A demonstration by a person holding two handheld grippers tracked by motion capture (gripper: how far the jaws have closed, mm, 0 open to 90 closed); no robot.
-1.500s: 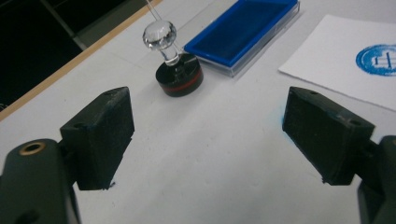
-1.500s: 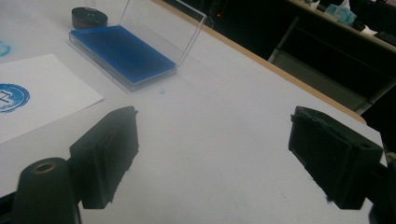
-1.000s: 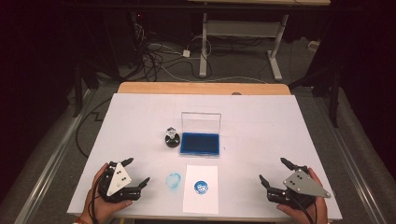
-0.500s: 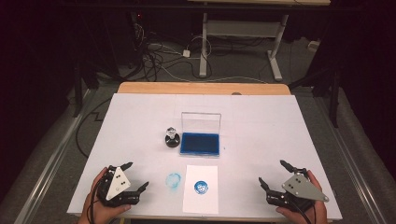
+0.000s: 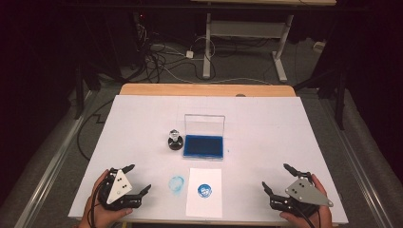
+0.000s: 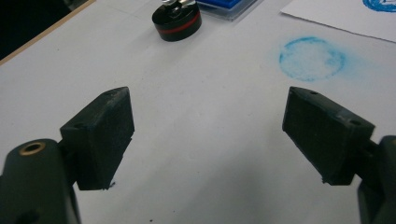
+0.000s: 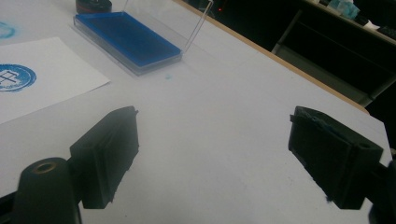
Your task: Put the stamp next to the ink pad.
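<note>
Blue ink pad (image 5: 204, 145) in clear open case (image 5: 204, 126), left tongs (image 5: 134, 179) spread, right tongs (image 5: 277, 178) spread

Both grippers, left gripper (image 5: 135, 180) and right gripper (image 5: 275, 178), rest gaping wide.

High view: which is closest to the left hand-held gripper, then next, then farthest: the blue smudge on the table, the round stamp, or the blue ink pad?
From the left hand-held gripper:
1. Blue smudge, on the table just to its right.
2. Round stamp, farther back, left of the pad.
3. Blue ink pad, back and farther right, lid open.
</note>
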